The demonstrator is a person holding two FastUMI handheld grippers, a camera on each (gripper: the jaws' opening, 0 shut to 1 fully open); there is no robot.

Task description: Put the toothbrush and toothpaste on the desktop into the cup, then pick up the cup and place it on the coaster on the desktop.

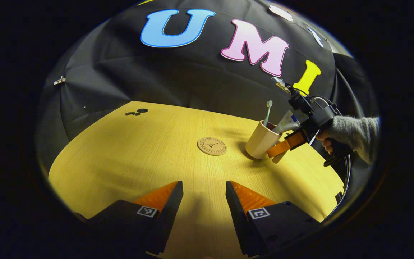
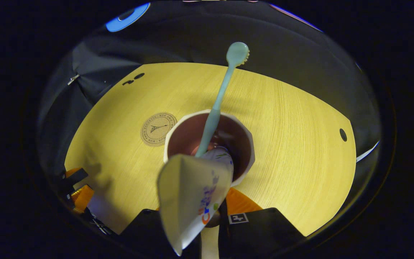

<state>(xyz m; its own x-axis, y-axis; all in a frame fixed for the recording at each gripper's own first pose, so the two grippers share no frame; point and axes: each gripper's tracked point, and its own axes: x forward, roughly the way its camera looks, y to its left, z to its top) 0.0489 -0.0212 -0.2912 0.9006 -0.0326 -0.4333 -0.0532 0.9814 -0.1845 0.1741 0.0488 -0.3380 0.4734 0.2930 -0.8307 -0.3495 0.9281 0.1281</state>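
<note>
In the left gripper view a beige cup (image 1: 261, 142) stands tilted on the wooden table, right of the round cork coaster (image 1: 212, 146). A mint toothbrush (image 1: 268, 109) and a white toothpaste tube (image 1: 286, 123) stick out of it. My right gripper (image 1: 277, 153) is shut on the cup's lower wall, orange fingers on either side. In the right gripper view the cup (image 2: 243, 133) sits just ahead with the toothbrush (image 2: 221, 90) and toothpaste tube (image 2: 189, 194) inside, and the coaster (image 2: 158, 128) to its left. My left gripper (image 1: 204, 196) hangs open over the table's near edge.
A hand in a grey sleeve (image 1: 354, 131) holds the right gripper. The table (image 1: 128, 154) has small dark holes at its far left corner (image 1: 137, 112) and one on the right (image 2: 343, 134). The left gripper (image 2: 77, 189) shows at the table's lower left edge.
</note>
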